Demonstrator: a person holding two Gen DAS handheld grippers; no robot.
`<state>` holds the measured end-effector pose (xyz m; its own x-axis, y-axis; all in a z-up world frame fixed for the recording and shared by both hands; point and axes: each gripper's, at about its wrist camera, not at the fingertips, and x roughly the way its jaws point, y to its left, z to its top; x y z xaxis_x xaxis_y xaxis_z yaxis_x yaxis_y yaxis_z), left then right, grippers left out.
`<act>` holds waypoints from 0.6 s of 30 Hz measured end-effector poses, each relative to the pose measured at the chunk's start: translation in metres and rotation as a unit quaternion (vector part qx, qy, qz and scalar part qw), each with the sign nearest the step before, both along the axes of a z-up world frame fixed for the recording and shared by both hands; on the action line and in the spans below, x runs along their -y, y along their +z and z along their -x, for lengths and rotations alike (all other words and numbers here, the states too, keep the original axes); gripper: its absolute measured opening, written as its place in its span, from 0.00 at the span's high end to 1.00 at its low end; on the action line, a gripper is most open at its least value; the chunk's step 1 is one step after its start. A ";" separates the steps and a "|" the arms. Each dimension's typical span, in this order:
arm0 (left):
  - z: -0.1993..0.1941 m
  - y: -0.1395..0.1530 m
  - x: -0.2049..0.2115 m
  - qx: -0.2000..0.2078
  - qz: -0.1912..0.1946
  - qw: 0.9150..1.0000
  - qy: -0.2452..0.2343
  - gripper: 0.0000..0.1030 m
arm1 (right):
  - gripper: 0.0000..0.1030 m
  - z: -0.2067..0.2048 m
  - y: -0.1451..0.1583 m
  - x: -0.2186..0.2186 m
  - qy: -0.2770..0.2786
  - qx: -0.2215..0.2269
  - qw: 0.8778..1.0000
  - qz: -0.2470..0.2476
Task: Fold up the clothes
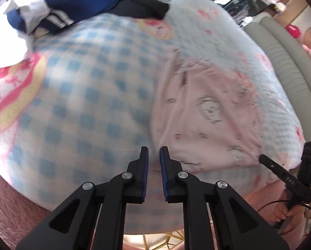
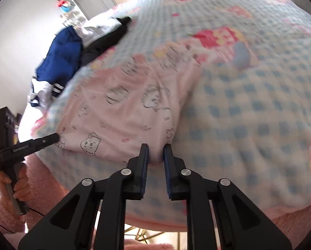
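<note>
A pale pink garment with small cartoon prints (image 1: 209,123) lies spread on a blue-and-white checked bed cover (image 1: 88,95). My left gripper (image 1: 154,151) is at the garment's near left corner, its jaws narrowly apart with pink cloth between them. My right gripper (image 2: 155,148) is at the garment's (image 2: 124,106) near right corner, jaws narrowly apart with cloth between them. Each gripper shows in the other's view: the right one (image 1: 261,157) and the left one (image 2: 56,137).
A heap of blue, white and black clothes (image 1: 72,2) lies at the far side of the bed (image 2: 63,56). A grey padded headboard (image 1: 284,58) runs along the right. A pink fuzzy blanket edge (image 2: 291,214) hangs near me.
</note>
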<state>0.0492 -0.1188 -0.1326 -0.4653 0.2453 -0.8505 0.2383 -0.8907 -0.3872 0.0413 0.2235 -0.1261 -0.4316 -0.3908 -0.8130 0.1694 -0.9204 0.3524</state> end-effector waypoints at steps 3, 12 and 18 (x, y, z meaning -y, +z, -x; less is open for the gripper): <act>0.000 0.013 0.008 -0.036 -0.025 0.999 0.012 0.85 | 0.76 0.003 0.000 -0.015 -0.019 0.005 1.000 0.023; 0.049 0.035 -0.081 -0.110 -0.037 0.986 -0.120 0.85 | 0.59 0.050 -0.003 -0.022 -0.015 0.021 0.997 0.074; 0.077 0.001 -0.115 -0.044 0.030 0.991 -0.123 0.85 | 0.74 0.058 -0.017 -0.007 -0.022 0.017 0.999 0.042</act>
<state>-0.0280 -0.0041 -0.1314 -0.4702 0.3102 -0.8262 -0.0201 -0.9397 -0.3414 -0.0167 0.2301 -0.1436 -0.4224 -0.4388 -0.7931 0.1156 -0.8939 0.4331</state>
